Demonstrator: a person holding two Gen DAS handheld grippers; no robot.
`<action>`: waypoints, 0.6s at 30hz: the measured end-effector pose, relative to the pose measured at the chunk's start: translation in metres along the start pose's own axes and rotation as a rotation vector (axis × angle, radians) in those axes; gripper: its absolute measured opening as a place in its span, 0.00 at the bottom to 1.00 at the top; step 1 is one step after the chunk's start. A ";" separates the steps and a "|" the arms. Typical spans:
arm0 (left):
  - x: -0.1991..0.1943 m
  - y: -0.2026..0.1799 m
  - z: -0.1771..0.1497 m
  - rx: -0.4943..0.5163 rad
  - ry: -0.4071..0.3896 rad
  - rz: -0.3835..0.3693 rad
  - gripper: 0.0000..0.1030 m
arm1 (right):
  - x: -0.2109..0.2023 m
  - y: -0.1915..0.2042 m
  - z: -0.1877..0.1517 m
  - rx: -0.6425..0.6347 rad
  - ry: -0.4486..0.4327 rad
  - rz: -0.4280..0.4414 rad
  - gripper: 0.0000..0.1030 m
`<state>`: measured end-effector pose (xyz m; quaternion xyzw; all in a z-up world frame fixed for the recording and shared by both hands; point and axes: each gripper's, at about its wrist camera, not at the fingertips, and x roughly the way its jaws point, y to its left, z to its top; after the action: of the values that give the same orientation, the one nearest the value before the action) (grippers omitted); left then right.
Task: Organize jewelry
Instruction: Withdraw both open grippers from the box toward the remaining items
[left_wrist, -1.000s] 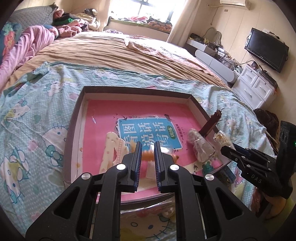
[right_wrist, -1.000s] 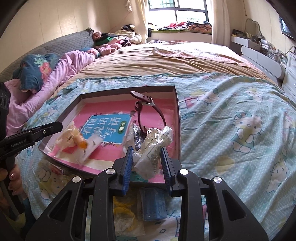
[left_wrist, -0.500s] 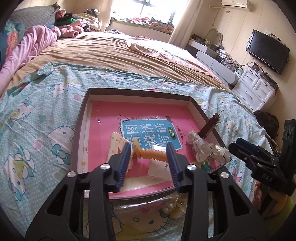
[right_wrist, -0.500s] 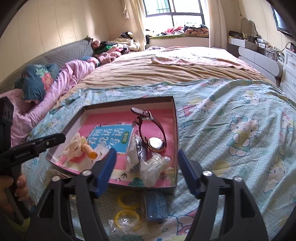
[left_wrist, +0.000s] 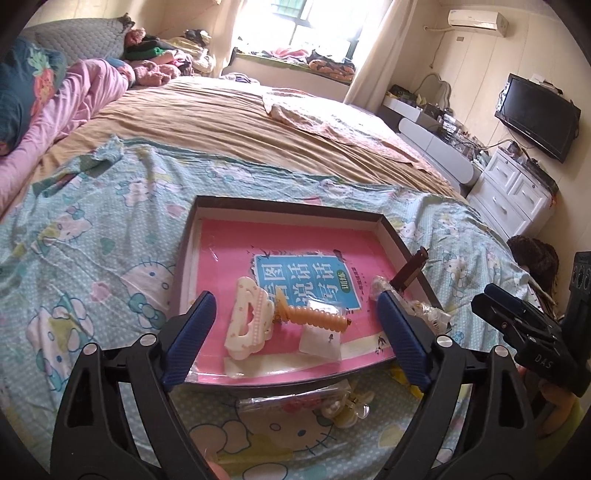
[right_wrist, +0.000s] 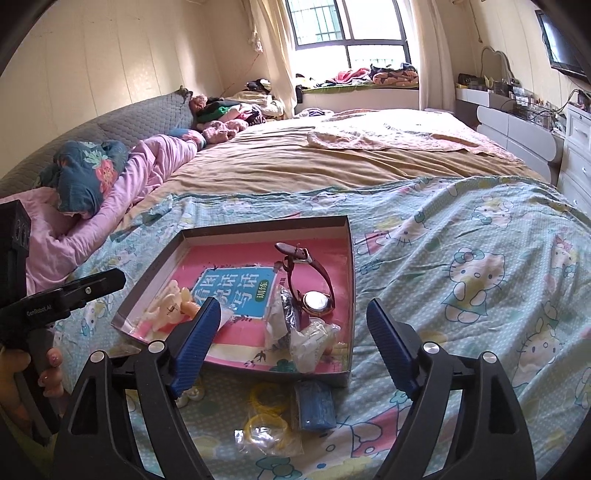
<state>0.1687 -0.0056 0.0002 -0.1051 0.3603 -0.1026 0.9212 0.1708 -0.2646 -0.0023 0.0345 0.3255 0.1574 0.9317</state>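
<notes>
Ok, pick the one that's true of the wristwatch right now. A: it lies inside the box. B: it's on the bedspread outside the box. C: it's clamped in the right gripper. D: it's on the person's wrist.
A: the wristwatch lies inside the box, near its right wall, while the right gripper has nothing between its opening jaws.

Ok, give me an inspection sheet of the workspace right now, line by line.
Surface: cartoon-print sheet on a bed.
Job's things: shallow box holding watch, cream hair claw, orange spiral clip, small bagged pieces.
Clutter: yellow rings in a bag and blue item lying in front of the box.
Grippers: left gripper and right gripper both opening, nothing between the jaws.
Cables: nothing seen on the bed.
Surroundings: TV, white drawers, window.
</notes>
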 end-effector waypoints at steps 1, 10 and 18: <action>-0.002 0.000 0.000 0.000 -0.003 0.005 0.88 | -0.002 0.001 0.000 -0.002 -0.003 0.001 0.78; -0.020 0.003 0.002 -0.002 -0.035 0.020 0.90 | -0.017 0.007 0.001 -0.014 -0.026 0.009 0.79; -0.031 0.001 -0.001 0.012 -0.048 0.028 0.91 | -0.026 0.011 0.001 -0.026 -0.033 0.016 0.79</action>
<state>0.1461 0.0037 0.0191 -0.0970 0.3389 -0.0891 0.9316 0.1486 -0.2621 0.0157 0.0277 0.3077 0.1687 0.9360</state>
